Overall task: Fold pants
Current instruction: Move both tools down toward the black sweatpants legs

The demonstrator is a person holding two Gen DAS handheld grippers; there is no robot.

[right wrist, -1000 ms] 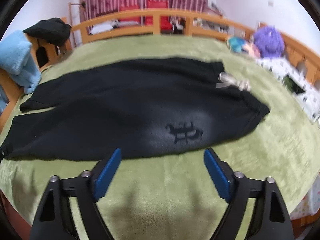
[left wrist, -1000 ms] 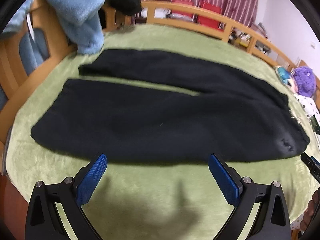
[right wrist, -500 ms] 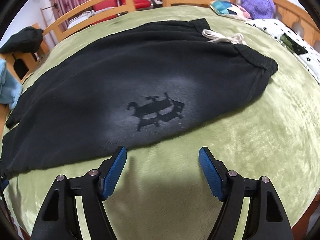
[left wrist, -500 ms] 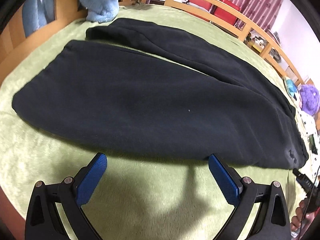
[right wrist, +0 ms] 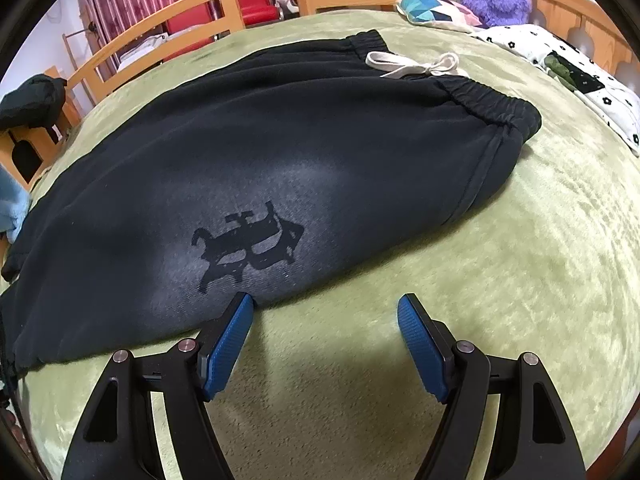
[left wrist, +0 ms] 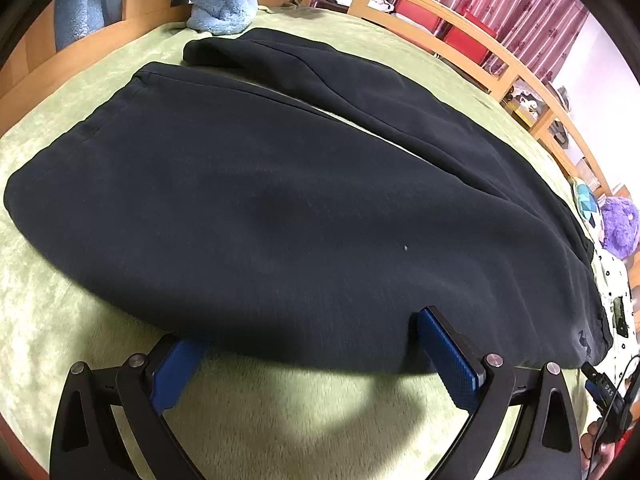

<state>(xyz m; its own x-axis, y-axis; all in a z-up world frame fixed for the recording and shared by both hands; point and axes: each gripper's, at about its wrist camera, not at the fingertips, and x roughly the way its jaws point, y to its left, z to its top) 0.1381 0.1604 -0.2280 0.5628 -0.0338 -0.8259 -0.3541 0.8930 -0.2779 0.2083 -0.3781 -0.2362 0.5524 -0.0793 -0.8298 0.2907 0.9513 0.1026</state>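
Black pants (left wrist: 304,208) are laid flat on a green blanket (left wrist: 280,420), spread lengthwise ahead of both sets of fingers, with 2 legs running to the far left.

Left gripper (left wrist: 308,344): fingers spread wide, nothing pinched. The near hem of the leg lies just ahead of and between the 2 fingers; whether the pads touch the cloth cannot be told, since the left pad is in shadow at the edge.

Right gripper (right wrist: 325,312): fingers spread wide, empty. The left fingertip (right wrist: 240,308) sits at the pants' near edge, just below a dark printed logo (right wrist: 248,246); the right fingertip is over bare blanket. The waistband (right wrist: 492,108) and white drawstring (right wrist: 416,66) lie well beyond the fingers, up and to the right.

Handling judgement: the fabric appears thick, soft and limp, likely fleece; it is expected to sag and drag on the plush blanket, not to slip. The near edge seems the best hold, 1 pinch per gripper through both layers.

Hidden: the far cuffs are partly cut off in the right wrist view; the layers under the near edge cannot be seen. A hand at the lower right corner of the left wrist view is barely made out.
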